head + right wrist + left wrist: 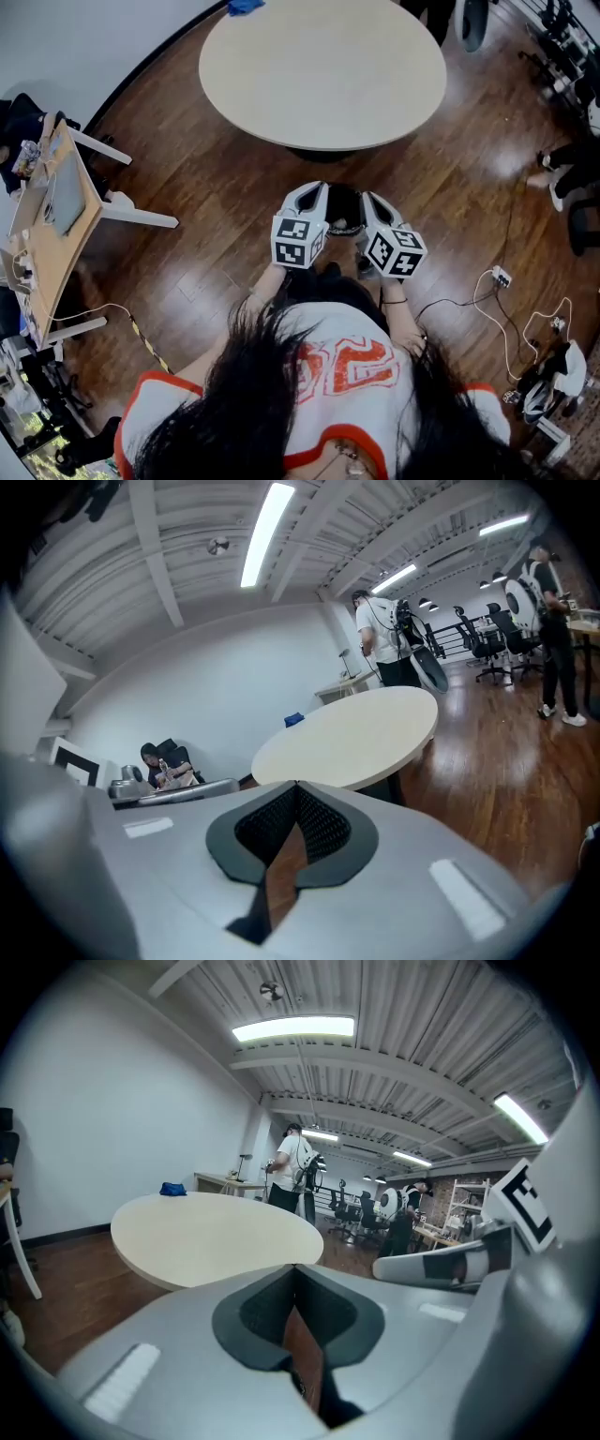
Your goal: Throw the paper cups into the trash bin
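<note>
No paper cup and no trash bin shows in any view. I hold both grippers side by side above the wooden floor, just short of the round beige table. The left gripper is shut, its jaw tips meeting with nothing between them. The right gripper is also shut and empty. Both point toward the table. A dark shape lies on the floor between the two grippers; I cannot tell what it is.
A small blue thing lies at the table's far edge. A wooden desk with a laptop stands at the left. Cables and a plug strip lie on the floor at the right. People stand in the background, and one sits at the left.
</note>
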{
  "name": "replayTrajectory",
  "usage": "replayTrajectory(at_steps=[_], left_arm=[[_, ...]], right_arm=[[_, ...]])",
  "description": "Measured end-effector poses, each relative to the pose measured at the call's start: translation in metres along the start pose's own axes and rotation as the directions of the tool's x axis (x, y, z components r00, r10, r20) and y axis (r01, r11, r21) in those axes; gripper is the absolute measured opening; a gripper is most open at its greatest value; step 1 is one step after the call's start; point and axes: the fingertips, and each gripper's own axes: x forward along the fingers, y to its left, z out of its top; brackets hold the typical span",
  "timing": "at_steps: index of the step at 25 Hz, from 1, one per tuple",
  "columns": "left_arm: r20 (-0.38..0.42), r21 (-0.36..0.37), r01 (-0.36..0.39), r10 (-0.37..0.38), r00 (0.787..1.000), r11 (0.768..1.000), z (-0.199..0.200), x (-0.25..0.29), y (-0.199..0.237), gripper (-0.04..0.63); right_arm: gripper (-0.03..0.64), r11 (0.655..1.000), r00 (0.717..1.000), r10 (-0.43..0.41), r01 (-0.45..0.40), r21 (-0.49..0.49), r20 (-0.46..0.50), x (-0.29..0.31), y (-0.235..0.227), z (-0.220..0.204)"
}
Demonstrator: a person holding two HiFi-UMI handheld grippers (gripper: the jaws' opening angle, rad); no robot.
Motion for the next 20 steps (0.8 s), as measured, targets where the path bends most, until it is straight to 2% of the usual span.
replayTrajectory(at_steps=[4,20], left_arm=[[0.011,0.000,0.001,-0.001,1.000,1.000,0.004,0.001,-0.002,0.000],[0.008,0.002,0.008,-0.008,1.000,1.000,0.001,-0.011,-0.014,0.000]], right_arm=[[0.000,1.000,1.000,0.023,-0.023,-0.009,0.000,-0.006,0.007,0.000],[0.000,0.998,1.000,0.009,-0.009,-0.056,-0.007,-0.014,0.004,-0.001]])
